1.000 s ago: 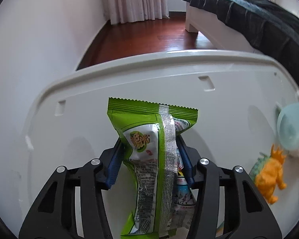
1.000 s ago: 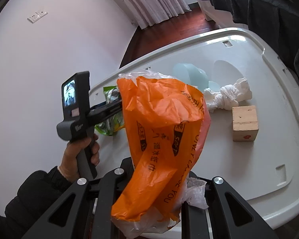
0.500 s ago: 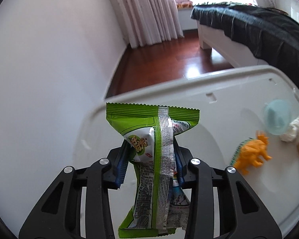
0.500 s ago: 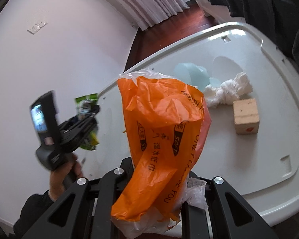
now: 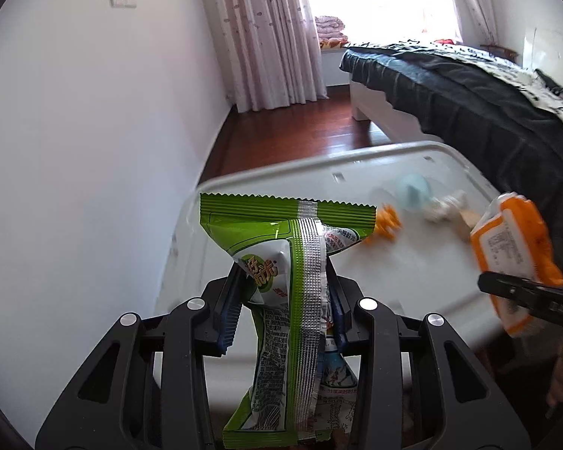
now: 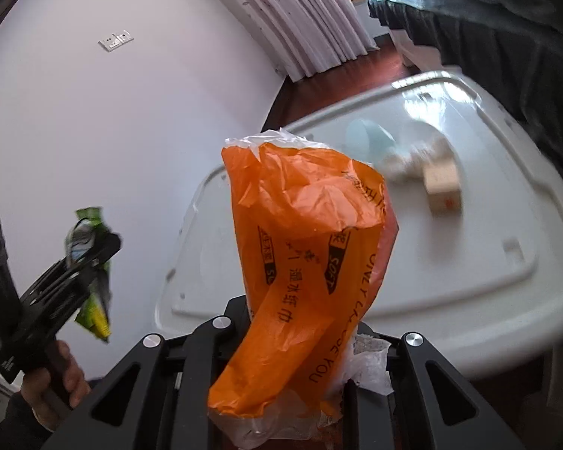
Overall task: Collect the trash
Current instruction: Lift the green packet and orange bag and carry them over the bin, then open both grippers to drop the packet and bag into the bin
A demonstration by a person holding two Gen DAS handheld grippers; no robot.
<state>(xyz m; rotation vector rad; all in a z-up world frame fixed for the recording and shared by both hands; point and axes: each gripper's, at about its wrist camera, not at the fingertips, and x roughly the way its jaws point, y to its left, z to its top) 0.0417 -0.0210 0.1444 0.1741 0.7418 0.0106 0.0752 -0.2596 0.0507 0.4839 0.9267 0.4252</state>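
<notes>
My left gripper (image 5: 285, 292) is shut on a green snack wrapper (image 5: 285, 262) that stands up between its blue pads, held off the near left corner of the white table (image 5: 413, 266). My right gripper (image 6: 300, 322) is shut on an orange plastic tissue pack (image 6: 307, 247), held up in front of the table's near edge. The wrapper and left gripper also show at the left of the right wrist view (image 6: 90, 255). The orange pack also shows at the right of the left wrist view (image 5: 514, 240).
On the table lie an orange toy dinosaur (image 5: 386, 225), a pale blue cup (image 6: 368, 138), a crumpled white tissue (image 6: 413, 157) and a wooden block (image 6: 443, 187). A bed with a dark cover (image 5: 469, 101) stands to the right. A white wall (image 5: 94, 150) is at the left.
Both grippers have pulled back and up from the table with their loads. The left one has moved left, off the table's corner. Both grips are unchanged.
</notes>
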